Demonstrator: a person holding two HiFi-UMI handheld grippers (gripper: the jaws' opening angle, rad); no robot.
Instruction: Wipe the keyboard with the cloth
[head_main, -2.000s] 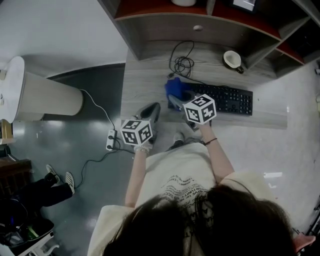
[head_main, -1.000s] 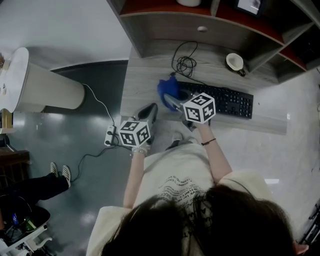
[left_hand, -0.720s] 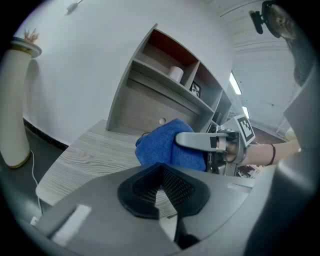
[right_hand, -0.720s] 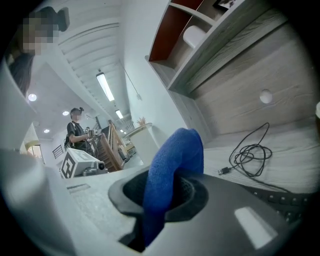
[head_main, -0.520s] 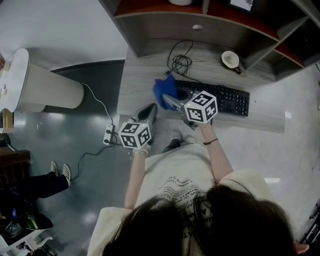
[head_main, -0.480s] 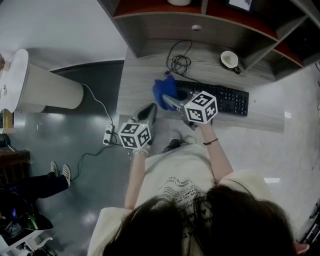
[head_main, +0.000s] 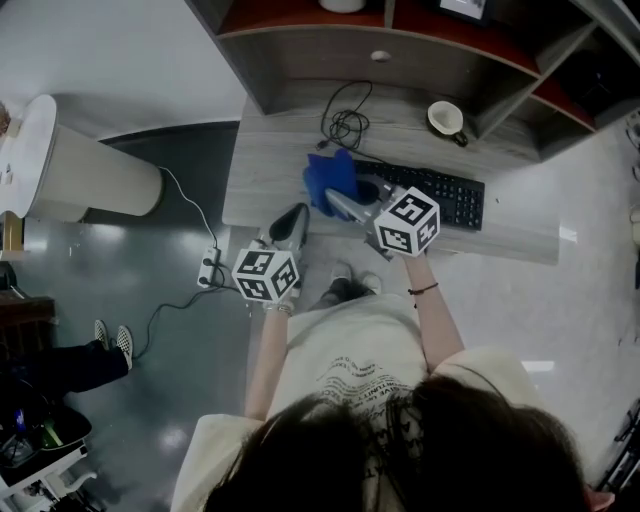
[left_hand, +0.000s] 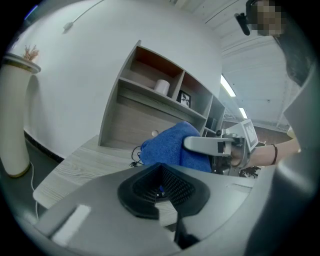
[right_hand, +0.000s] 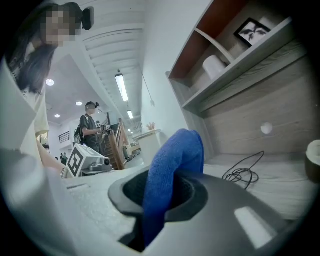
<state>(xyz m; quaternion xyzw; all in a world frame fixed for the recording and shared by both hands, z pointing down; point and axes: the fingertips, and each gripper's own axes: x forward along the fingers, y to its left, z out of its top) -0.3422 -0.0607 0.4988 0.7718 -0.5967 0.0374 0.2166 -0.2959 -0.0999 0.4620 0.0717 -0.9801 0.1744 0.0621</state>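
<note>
Right gripper (right_hand: 152, 202) has its jaws clamped on the blue cloth (right_hand: 172, 160), which bunches up out of the grip. From the head view, that cloth sits at the left end of the black keyboard (head_main: 432, 196) on the grey desk (head_main: 270, 165). Left gripper (left_hand: 162, 192) has its jaws pressed together, empty, tips at the desk's front edge; behind the keyboard are a coiled cable (head_main: 345, 125) and a cup (head_main: 444, 118).

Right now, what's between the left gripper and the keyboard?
Between left gripper and keyboard: the blue cloth, clamped in the right gripper. Both the head view and left gripper view show it.
</note>
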